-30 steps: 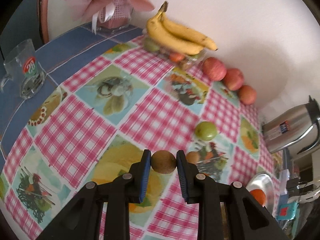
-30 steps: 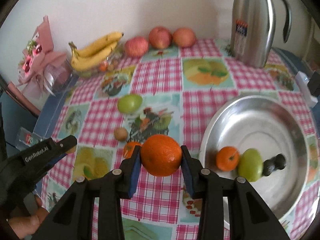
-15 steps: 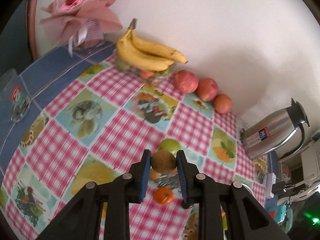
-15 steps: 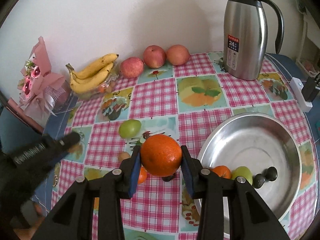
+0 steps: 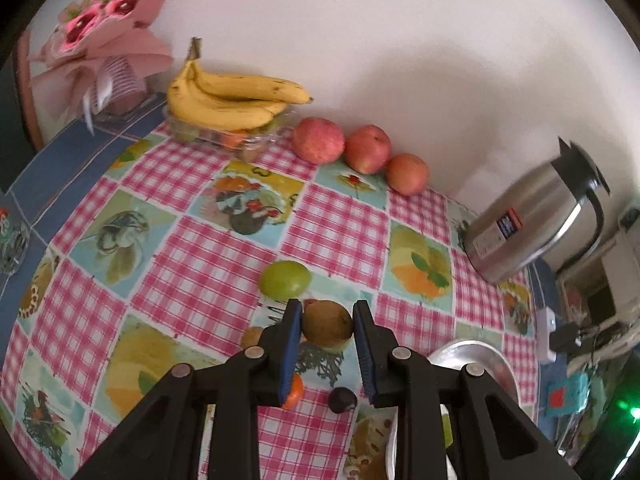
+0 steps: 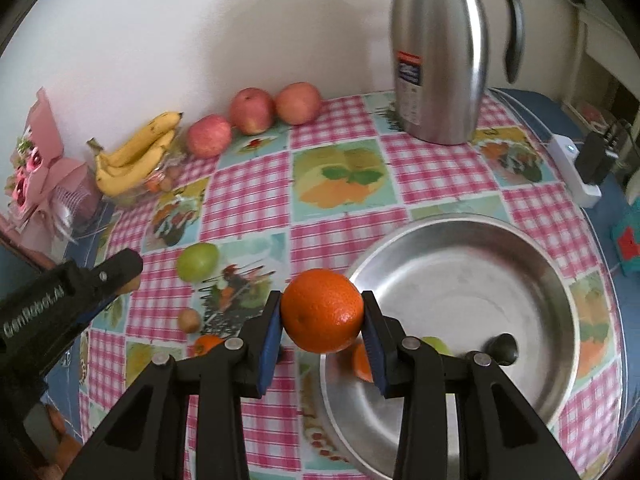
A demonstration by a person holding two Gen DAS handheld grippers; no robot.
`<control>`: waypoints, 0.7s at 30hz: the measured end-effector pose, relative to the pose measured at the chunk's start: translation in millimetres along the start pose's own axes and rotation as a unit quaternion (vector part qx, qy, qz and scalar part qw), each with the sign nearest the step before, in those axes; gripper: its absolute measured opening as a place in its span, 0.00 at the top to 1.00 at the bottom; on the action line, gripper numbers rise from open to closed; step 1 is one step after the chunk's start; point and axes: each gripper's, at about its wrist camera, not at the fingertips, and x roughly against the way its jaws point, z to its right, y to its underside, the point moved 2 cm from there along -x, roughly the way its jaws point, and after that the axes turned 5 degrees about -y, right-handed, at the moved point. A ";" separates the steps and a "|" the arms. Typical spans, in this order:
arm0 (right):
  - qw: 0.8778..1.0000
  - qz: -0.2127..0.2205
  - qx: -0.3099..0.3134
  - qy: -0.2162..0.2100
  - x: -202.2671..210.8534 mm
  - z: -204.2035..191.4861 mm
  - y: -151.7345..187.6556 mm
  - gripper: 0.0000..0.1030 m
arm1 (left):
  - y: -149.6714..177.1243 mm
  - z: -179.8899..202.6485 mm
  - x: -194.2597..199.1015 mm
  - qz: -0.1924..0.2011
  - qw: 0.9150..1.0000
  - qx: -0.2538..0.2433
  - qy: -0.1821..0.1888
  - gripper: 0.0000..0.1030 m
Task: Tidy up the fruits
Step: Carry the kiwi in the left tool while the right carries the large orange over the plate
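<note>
My left gripper (image 5: pixel 326 326) is shut on a brown kiwi (image 5: pixel 327 323), held above the checked tablecloth. My right gripper (image 6: pixel 322 314) is shut on a large orange (image 6: pixel 322 310), raised at the left rim of the steel bowl (image 6: pixel 532 248). The bowl holds a small orange (image 6: pixel 361 362), a green fruit (image 6: pixel 436 345) and a dark fruit (image 6: pixel 502 346), partly hidden by my fingers. On the cloth lie a green apple (image 5: pixel 285 279) (image 6: pixel 198 261), a second kiwi (image 5: pixel 251 337) (image 6: pixel 189 320), a small orange (image 5: pixel 295 391) (image 6: pixel 207 343) and a dark fruit (image 5: pixel 343 399). The left gripper (image 6: pixel 120 270) shows at the right wrist view's left edge.
Bananas (image 5: pixel 228 100) rest on a clear tray by the wall, with three red apples (image 5: pixel 366 148) beside them. A steel jug (image 6: pixel 440 56) stands at the back right. A pink bouquet (image 5: pixel 100 40) is at the back left. A power strip (image 6: pixel 572 168) lies right of the bowl.
Both grippers have lifted and travelled right with their fruit. The kiwi now hangs past the green apple, and the orange has come to the bowl's left rim.
</note>
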 end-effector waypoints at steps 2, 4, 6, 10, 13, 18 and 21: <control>1.000 0.002 -0.008 0.002 2.1 8.6 -0.7 0.62 | 3.9 6.0 0.3 -0.002 1.000 -0.009 0.003 0.73; 1.000 0.005 -0.019 0.012 5.9 21.0 -1.4 0.62 | 9.2 12.3 0.7 -0.004 1.000 -0.019 0.007 0.73; 0.999 0.008 -0.029 0.021 10.2 31.5 -1.6 0.62 | 14.0 18.3 1.1 -0.007 0.999 -0.029 0.010 0.73; 0.997 0.020 -0.051 0.045 21.3 57.0 -4.9 0.62 | 25.1 34.7 1.9 -0.016 0.998 -0.056 0.021 0.73; 0.996 0.030 -0.065 0.060 30.1 74.1 -7.0 0.62 | 32.8 48.1 1.8 -0.019 0.996 -0.079 0.025 0.73; 0.991 0.051 -0.106 0.065 44.8 102.7 -7.4 0.62 | 49.3 70.5 0.6 -0.034 0.992 -0.115 0.040 0.73; 0.987 0.066 -0.131 0.070 54.1 117.1 -5.8 0.62 | 59.4 82.2 0.1 -0.045 0.989 -0.132 0.051 0.73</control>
